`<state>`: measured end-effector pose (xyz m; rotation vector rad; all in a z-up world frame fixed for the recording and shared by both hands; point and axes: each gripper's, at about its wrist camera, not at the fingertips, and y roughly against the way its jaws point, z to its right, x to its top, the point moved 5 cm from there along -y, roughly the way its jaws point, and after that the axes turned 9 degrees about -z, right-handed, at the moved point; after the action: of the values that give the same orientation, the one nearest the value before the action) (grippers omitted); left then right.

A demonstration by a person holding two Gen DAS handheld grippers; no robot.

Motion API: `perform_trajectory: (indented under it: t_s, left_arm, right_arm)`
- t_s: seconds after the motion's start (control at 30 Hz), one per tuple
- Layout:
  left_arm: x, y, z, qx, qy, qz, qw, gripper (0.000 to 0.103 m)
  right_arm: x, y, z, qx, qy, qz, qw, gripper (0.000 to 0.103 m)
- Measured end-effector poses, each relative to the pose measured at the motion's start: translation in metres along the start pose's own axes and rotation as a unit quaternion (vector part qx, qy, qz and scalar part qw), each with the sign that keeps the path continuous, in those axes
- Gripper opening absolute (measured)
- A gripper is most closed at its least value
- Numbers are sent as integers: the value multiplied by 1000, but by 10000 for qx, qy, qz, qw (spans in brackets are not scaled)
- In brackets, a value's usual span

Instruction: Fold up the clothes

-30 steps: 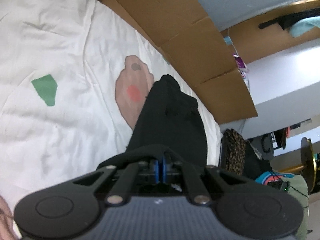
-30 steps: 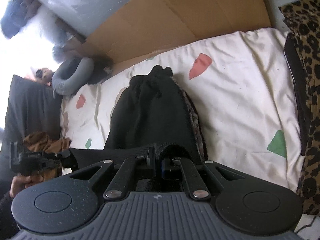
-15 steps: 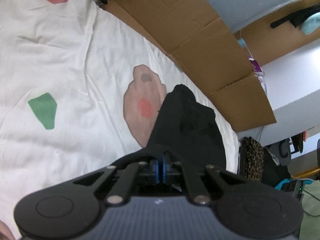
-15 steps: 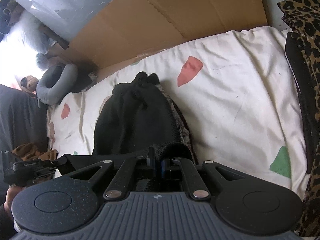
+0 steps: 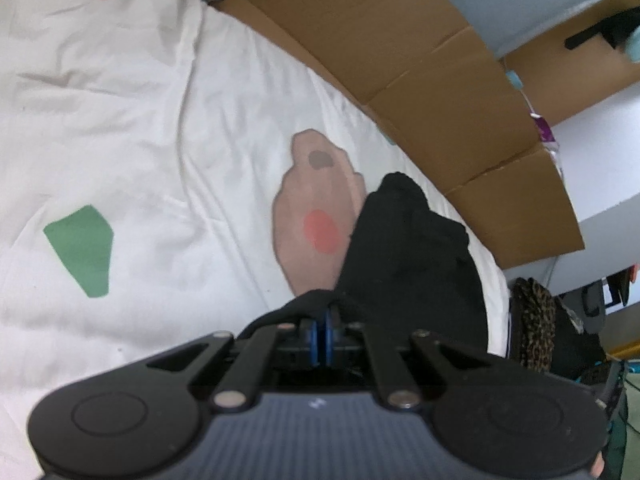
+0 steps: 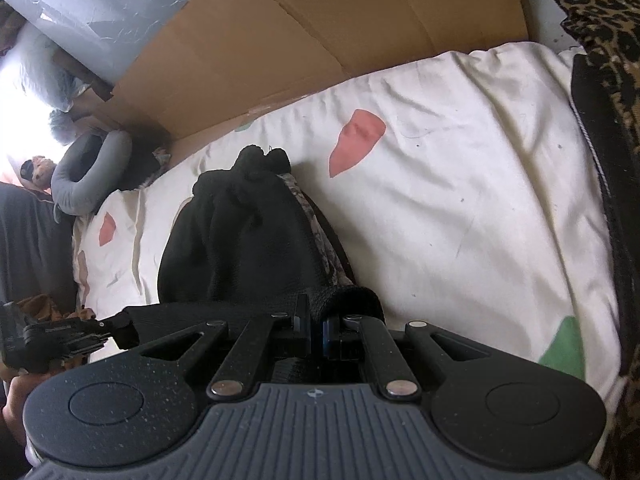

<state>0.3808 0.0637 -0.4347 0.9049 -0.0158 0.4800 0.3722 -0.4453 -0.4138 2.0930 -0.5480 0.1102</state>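
**Black garment pinched at both ends over the bed sheet**

Black garment (image 5: pixel 412 256) hangs bunched above the white sheet (image 5: pixel 120 128), its far end drooping toward the cardboard (image 5: pixel 420 72) lining the sheet's far edge. Left gripper (image 5: pixel 322 334): blue pads pressed together, garment edge clamped between them. Right gripper (image 6: pixel 316 330): fingers nearly closed, a rolled fold of the same garment (image 6: pixel 244 240) wedged in the narrow gap. Patterned grey lining shows along the garment's right side. Sheet (image 6: pixel 460 200) carries red and green patches. Leopard-print fabric (image 6: pixel 608 40) lies at the sheet's right edge; grey neck pillow (image 6: pixel 92 176) at the far left corner.
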Motion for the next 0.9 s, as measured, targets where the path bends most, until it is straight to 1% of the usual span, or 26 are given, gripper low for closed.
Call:
perform_trajectory:
  t_s: [0.1, 0.23, 0.3, 0.33, 0.4, 0.43, 0.47, 0.5, 0.6, 0.67, 0.73, 0.8, 0.87, 0.9]
  left_arm:
    - [2, -1, -4, -38, 26, -57, 10000, 4]
    - [6, -4, -7, -174, -5, -306, 9994, 5]
    - [8, -4, -6, -233, -40, -382, 9990, 5]
    - [8, -3, -5, -292, -36, -407, 9987, 9]
    - [5, 0, -2, -385, -90, -386, 9985, 19]
    - [4, 2, -2, -412, -95, -368, 9984, 32]
    - [3, 2, -3, -443, -64, -351, 9984, 44]
    - [2, 2, -4, -467, -20, -328, 9984, 47]
    - [-3, 0, -7, -537, 35, -318, 9980, 48]
    - [-7, -2, -8, -562, 42, -341, 9978, 47]
    - [-10, -4, -10, -587, 46, -372, 9976, 45]
    - [-13, -7, -11, -611, 62, -404, 9973, 40]
    - [-13, -9, -13, -613, 95, -394, 9973, 24]
    - [-12, -10, -13, -604, 111, -371, 9974, 22]
  right_arm:
    - [4, -1, 1, 67, -17, -29, 10000, 4]
    - [7, -2, 5, 149, -100, -84, 9998, 4]
    - [7, -4, 6, 283, -156, -196, 9993, 7]
    - [7, -3, 6, 391, -198, -241, 9987, 7]
    - [5, 1, 6, 532, -228, -270, 9980, 18]
    - [4, 4, 7, 578, -231, -244, 9978, 31]
    - [3, 6, 8, 622, -241, -218, 9975, 38]
    - [1, 8, 10, 668, -270, -204, 9972, 38]
    - [-5, 9, 14, 808, -376, -234, 9957, 39]
    - [-10, 9, 15, 841, -416, -246, 9953, 44]
    - [-14, 6, 16, 901, -475, -300, 9943, 44]
    - [-19, 2, 17, 982, -511, -374, 9931, 44]
    - [-22, -2, 15, 1025, -496, -462, 9924, 44]
    - [-22, -4, 14, 1027, -471, -491, 9924, 43]
